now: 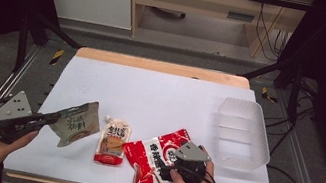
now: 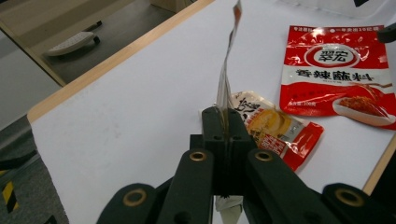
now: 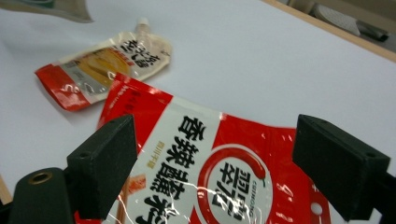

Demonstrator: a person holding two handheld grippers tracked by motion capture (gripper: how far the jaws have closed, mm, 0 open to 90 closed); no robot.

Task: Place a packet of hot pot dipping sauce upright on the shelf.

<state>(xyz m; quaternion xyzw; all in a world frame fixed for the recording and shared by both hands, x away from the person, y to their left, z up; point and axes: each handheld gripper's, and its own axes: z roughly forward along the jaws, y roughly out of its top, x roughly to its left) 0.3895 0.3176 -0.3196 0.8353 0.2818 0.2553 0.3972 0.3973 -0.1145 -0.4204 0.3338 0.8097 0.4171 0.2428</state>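
At the counter's (image 1: 161, 91) left edge, the left gripper (image 1: 56, 117) holds a beige pouch (image 1: 76, 123) aloft, jaws clamped on its edge. The right gripper (image 1: 168, 172) hovers over a red sachet (image 1: 154, 157) lying flat near the front, jaws spread wide. A spouted pouch (image 1: 113, 140) lies between; a clear tub (image 1: 243, 134) sits at the right.

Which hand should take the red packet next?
Right. The right hand-held gripper hovers open over the red packet, jaws either side of it. The left hand-held gripper is shut on the beige pouch.
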